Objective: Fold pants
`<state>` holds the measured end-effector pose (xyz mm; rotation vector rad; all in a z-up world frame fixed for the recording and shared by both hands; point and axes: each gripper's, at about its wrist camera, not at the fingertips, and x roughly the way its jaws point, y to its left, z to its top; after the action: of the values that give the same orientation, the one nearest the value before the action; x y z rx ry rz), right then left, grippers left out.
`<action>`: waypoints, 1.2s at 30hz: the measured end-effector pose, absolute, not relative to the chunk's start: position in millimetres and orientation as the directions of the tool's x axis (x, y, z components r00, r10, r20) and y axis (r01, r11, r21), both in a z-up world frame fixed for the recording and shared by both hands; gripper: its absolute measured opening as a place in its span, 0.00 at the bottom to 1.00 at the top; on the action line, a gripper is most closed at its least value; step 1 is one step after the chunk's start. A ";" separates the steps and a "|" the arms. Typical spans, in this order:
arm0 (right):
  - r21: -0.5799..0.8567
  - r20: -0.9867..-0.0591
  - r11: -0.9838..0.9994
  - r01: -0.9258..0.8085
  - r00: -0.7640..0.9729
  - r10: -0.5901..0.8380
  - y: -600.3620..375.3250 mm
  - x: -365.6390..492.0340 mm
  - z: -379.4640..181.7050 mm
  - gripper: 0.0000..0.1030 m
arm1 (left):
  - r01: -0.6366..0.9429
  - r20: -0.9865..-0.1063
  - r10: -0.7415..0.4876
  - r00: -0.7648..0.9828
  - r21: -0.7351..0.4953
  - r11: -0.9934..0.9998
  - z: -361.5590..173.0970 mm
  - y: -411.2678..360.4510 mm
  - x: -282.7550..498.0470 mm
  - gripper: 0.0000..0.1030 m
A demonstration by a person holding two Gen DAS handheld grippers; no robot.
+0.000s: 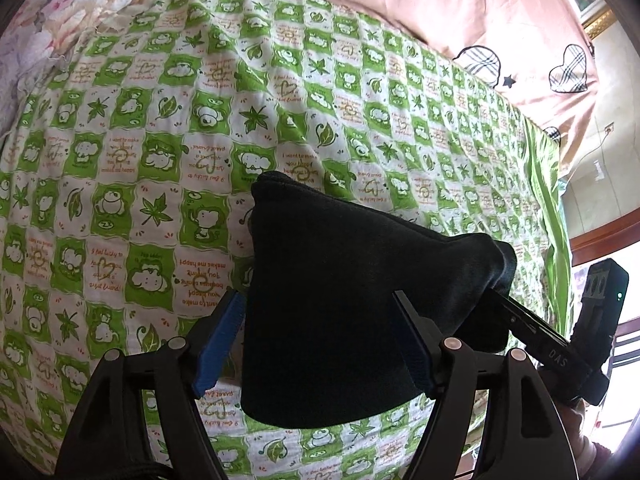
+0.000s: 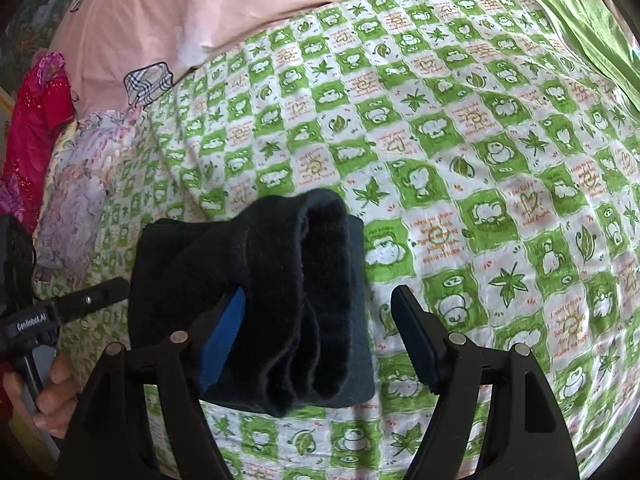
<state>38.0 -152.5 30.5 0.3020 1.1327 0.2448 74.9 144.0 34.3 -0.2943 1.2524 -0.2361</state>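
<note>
on one green checked bedsheet (image 1: 160,128), one folded black pants (image 1: 340,300), two hand-held grippers (image 1: 316,344) (image 2: 320,340) spread wide

Place: we see a home bedroom | bed under green checked cartoon sheet (image 1: 168,128) | pink heart-print quilt (image 1: 500,20) | floral bedding (image 2: 76,200) beside it

Open bedsheet (image 1: 160,152) around pants (image 1: 340,300)

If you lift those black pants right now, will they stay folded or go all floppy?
Probably floppy: the pants are soft, fuzzy fabric, folded in loose layers on the bedsheet. Likely light and not slippery. Both the left gripper and right gripper stand open around them.
</note>
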 end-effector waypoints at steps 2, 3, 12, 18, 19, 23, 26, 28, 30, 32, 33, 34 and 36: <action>0.354 -0.851 0.934 -0.040 0.401 0.339 -154.3 36.3 27.2 0.73 | 0.009 -0.898 -0.329 0.292 -0.341 0.940 30.2 143.5 77.9 0.72; 0.353 -0.852 0.935 -0.042 0.399 0.340 -155.7 35.6 25.6 0.73 | 0.003 -0.901 -0.323 0.289 -0.337 0.942 27.4 143.7 79.9 0.72; 0.391 -0.849 0.920 -0.031 0.374 0.374 -166.7 33.5 10.7 0.73 | -0.039 -0.916 -0.276 0.290 -0.300 0.953 11.0 148.7 98.5 0.73; 0.434 -0.832 0.899 -0.053 0.358 0.423 -166.6 35.8 5.5 0.69 | -0.048 -0.933 -0.239 0.269 -0.261 0.964 -2.3 149.5 109.5 0.73; 0.450 -0.826 0.891 -0.056 0.352 0.440 -166.7 36.3 4.0 0.66 | -0.051 -0.935 -0.239 0.264 -0.261 0.964 -4.9 150.1 111.5 0.73; 0.487 -0.810 0.871 -0.073 0.335 0.481 -167.0 39.1 -3.4 0.64 | -0.060 -0.936 -0.246 0.254 -0.269 0.961 -15.3 150.6 119.1 0.73; 0.538 -0.787 0.841 -0.055 0.325 0.524 -174.3 41.1 -13.9 0.64 | -0.081 -0.929 -0.279 0.243 -0.306 0.949 -24.6 157.3 123.2 0.74; 0.554 -0.777 0.831 -0.056 0.322 0.540 -177.3 40.5 -18.0 0.64 | -0.087 -0.925 -0.296 0.240 -0.324 0.942 -27.8 160.1 125.0 0.75; 0.548 -0.777 0.833 -0.075 0.323 0.540 -176.9 39.2 -17.5 0.64 | -0.084 -0.925 -0.296 0.239 -0.324 0.942 -28.2 160.0 125.2 0.75; 0.541 -0.781 0.837 -0.082 0.320 0.537 -176.7 38.8 -16.3 0.64 | -0.080 -0.925 -0.294 0.239 -0.320 0.944 -26.4 158.5 124.7 0.75; 0.542 -0.782 0.837 -0.080 0.317 0.537 -176.7 39.3 -15.6 0.64 | -0.079 -0.925 -0.294 0.240 -0.321 0.944 -24.7 158.2 123.9 0.75; 0.547 -0.781 0.834 -0.074 0.313 0.540 -176.3 39.2 -14.1 0.64 | -0.081 -0.926 -0.293 0.239 -0.320 0.944 -22.4 158.1 122.6 0.75; 0.550 -0.780 0.832 -0.072 0.310 0.543 -175.9 39.6 -11.0 0.63 | -0.085 -0.926 -0.291 0.239 -0.319 0.944 -16.0 162.1 115.9 0.75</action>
<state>39.6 -175.9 -11.0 0.4598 1.1950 0.4252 115.9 162.1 -16.0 -0.3321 1.3295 -0.1451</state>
